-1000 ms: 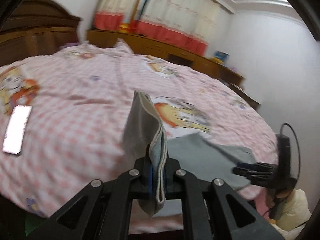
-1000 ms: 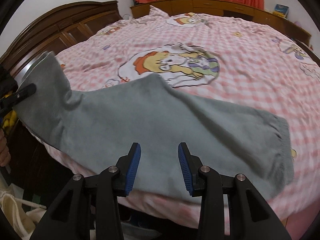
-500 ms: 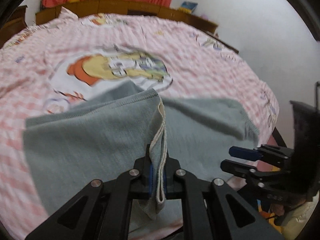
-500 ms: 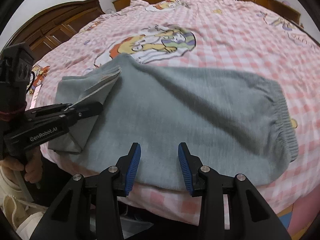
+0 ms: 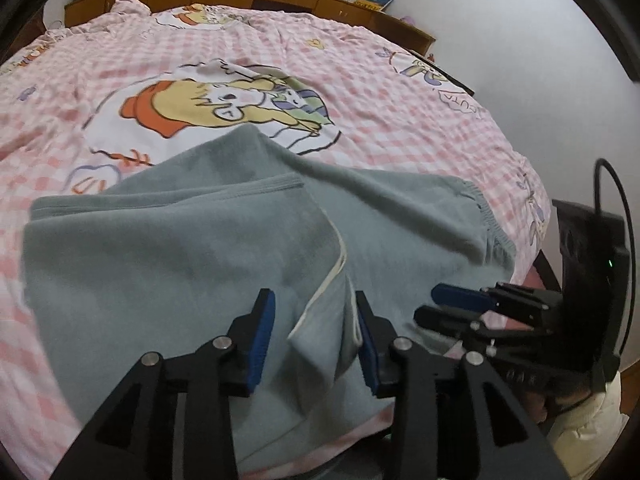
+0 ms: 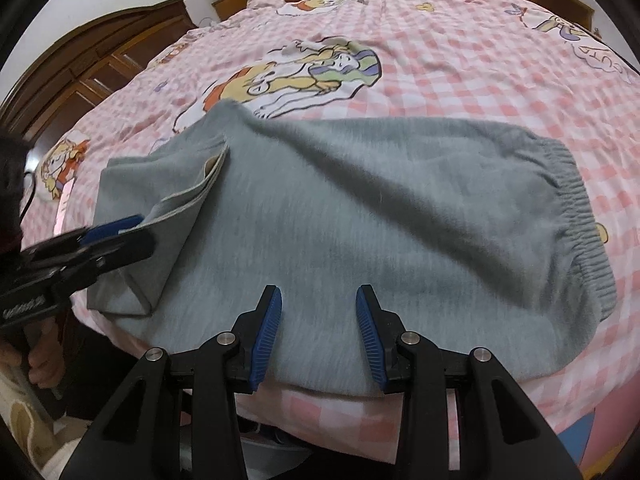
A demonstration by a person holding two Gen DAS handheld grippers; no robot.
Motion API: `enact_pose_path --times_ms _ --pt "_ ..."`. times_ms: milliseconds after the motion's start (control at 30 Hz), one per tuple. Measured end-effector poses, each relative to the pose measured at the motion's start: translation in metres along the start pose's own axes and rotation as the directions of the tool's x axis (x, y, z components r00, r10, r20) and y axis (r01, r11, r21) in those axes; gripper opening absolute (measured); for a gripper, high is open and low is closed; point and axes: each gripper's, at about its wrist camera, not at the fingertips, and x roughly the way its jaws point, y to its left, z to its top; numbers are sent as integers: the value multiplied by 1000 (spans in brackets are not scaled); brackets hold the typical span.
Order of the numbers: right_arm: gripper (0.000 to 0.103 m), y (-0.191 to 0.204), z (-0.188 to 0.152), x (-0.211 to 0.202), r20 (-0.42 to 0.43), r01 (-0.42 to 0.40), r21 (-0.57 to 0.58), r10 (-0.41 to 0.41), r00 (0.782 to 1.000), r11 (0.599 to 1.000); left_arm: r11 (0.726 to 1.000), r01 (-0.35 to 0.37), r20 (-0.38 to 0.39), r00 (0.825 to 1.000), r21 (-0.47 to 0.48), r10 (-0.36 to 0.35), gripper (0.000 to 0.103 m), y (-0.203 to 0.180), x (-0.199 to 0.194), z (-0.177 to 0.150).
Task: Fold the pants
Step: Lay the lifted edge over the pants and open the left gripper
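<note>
Since half a second earlier, the left gripper [image 5: 316, 334] had let go of the folded cuff edge: its blue pads, then clamped on the cloth, now stood apart with the loose hem lying between them. The leg end it had carried over lay flat on the rest of the pants [image 6: 360, 216], no longer lifted. The right gripper [image 6: 319, 334] hung at the near bed edge as before, its fingers spread and holding nothing.

The grey fleece pants lay across the near part of the pink checked bedspread [image 6: 460, 60], just below its cartoon print [image 6: 300, 76]. The elastic waistband [image 6: 576, 216] sat to the right, gathered and ribbed. On the left the leg was doubled back, showing a pale inner edge.
</note>
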Motion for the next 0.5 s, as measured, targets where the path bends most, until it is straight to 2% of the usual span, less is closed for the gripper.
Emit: enact_pose_path --times_ms 233,300,333,433,500 --pt "40 23 20 -8 18 -71 -21 71 997 997 999 -34 74 997 -37 36 49 19 -41 -14" --pt "43 31 28 -4 7 -130 -11 130 992 992 997 -51 94 994 -51 56 50 23 -50 -17" --pt "47 35 32 -1 1 -166 9 166 986 986 996 -61 103 992 -62 67 51 27 -54 -19" --pt "50 44 41 8 -3 -177 35 177 984 984 990 -113 110 986 -88 122 53 38 -61 -26" --pt "50 51 45 16 -17 -164 18 165 986 986 978 -184 97 976 -103 194 54 47 -61 -31"
